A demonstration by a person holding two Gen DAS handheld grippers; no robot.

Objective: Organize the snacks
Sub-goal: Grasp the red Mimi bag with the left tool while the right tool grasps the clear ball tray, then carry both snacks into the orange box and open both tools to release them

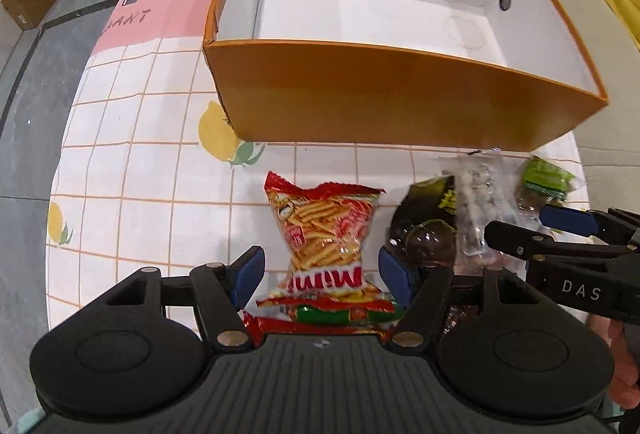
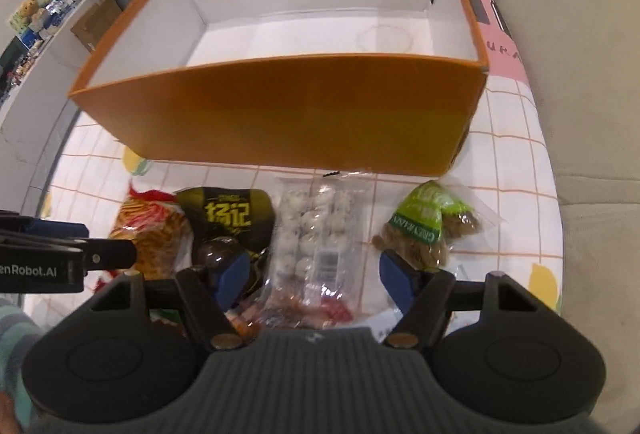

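Four snack packets lie in a loose row on a tablecloth [image 1: 132,161] printed with an orange grid and yellow lemons, just in front of a large cardboard box [image 1: 400,101]. That box is rectangular, matte orange outside and smooth white inside, with nothing in it and a small round hole in its right end wall. Leftmost in the row is a crinkly red foil bag of stick-shaped chips [image 1: 328,234], pinched at its middle and lying between the wide-apart blue pads of the left gripper [image 1: 322,274], whose jaws are released around it without squeezing. Touching its right side is a glossy black packet with yellow lettering [image 2: 228,222], a dark rounded lump showing through its lower part. Next comes a clear plastic sleeve of pale, round, bumpy balls [image 2: 316,230], set lengthwise between the spread fingers of the right gripper [image 2: 316,274], which is likewise unclenched and gripping nothing. Apart to the right sits a small transparent bag with a bright green label [image 2: 428,230], filled with brown, wrinkled pieces. Both grippers are black ribbed plastic with rounded shoulders. A beige cushioned sofa [image 2: 580,113] curves past the table's right edge.
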